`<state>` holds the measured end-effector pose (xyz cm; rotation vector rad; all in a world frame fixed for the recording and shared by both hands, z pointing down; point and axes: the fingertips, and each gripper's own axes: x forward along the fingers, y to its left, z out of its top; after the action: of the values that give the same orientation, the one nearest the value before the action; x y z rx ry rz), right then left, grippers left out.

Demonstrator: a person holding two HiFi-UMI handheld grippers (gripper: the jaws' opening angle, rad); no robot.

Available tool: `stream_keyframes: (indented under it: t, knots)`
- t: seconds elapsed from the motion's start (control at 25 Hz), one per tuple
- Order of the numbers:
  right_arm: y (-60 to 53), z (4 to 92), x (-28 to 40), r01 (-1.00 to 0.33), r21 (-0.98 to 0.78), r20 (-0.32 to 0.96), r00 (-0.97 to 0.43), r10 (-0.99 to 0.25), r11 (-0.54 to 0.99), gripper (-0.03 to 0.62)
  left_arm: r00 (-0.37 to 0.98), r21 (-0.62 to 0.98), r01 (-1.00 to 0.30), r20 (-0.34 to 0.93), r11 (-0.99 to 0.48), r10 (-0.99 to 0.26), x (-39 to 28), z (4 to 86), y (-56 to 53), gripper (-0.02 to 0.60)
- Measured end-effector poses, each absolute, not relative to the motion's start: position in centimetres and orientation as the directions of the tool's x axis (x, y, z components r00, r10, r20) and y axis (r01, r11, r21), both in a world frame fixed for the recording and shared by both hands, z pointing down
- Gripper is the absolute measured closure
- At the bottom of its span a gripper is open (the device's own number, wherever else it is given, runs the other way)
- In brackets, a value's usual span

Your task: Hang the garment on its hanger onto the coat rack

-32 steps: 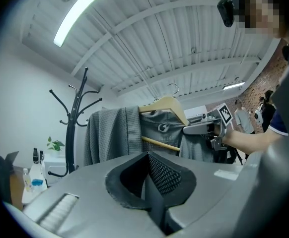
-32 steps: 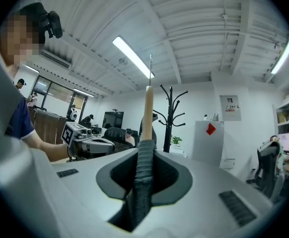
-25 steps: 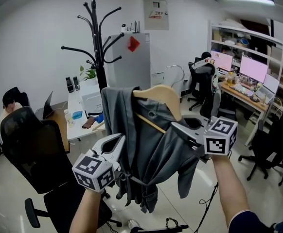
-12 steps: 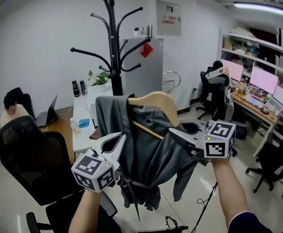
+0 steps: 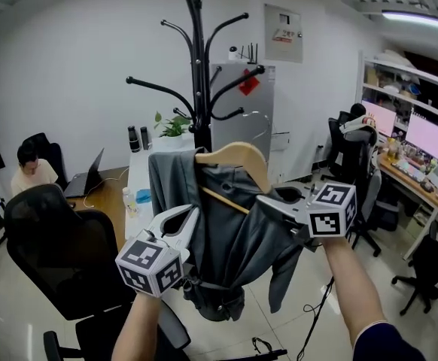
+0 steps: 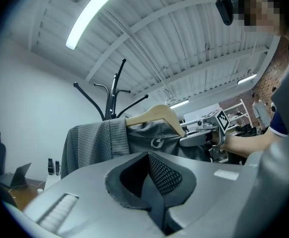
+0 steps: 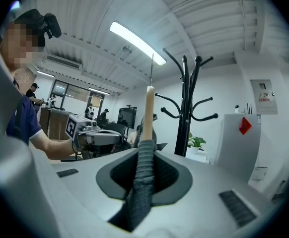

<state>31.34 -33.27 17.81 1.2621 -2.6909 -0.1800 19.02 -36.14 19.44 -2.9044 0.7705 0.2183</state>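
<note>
A grey garment (image 5: 230,235) hangs on a wooden hanger (image 5: 238,156), held up in front of me. My right gripper (image 5: 279,205) is shut on the garment over the hanger's right arm; grey fabric (image 7: 139,202) runs between its jaws, with the hanger (image 7: 148,113) rising beyond. My left gripper (image 5: 180,224) is beside the garment's left edge, its jaws shut with nothing between them (image 6: 152,182); the garment (image 6: 92,143) lies beyond them. The black coat rack (image 5: 198,66) stands behind the hanger, apart from it, its hooks bare.
A black office chair (image 5: 61,254) stands low at the left. A white table (image 5: 140,183) with bottles is by the rack's foot, and a person (image 5: 31,173) sits at the far left. A grey cabinet (image 5: 241,111) stands behind; desks with monitors (image 5: 422,138) line the right.
The coat rack has come closer and towards the middle of the view. Both grippers and the garment keep their hold and pose.
</note>
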Motion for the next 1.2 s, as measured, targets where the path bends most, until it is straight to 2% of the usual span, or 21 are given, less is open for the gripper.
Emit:
stream_keyframes:
  t: [0.88, 1.2]
  knots:
    - [-50.8, 22.3, 29.8, -0.620, 0.086, 0.244, -0.746, -0.620, 0.780, 0.528, 0.743, -0.014, -0.666, -0.106, -0.746, -0.661, 16.7, 24.0, -43.0, 0.595]
    - [-53.8, 24.1, 29.3, -0.582, 0.057, 0.288, -0.768, -0.572, 0.811, 0.527, 0.711, 0.002, -0.700, -0.085, -0.714, -0.698, 15.7, 25.2, -44.6, 0.595]
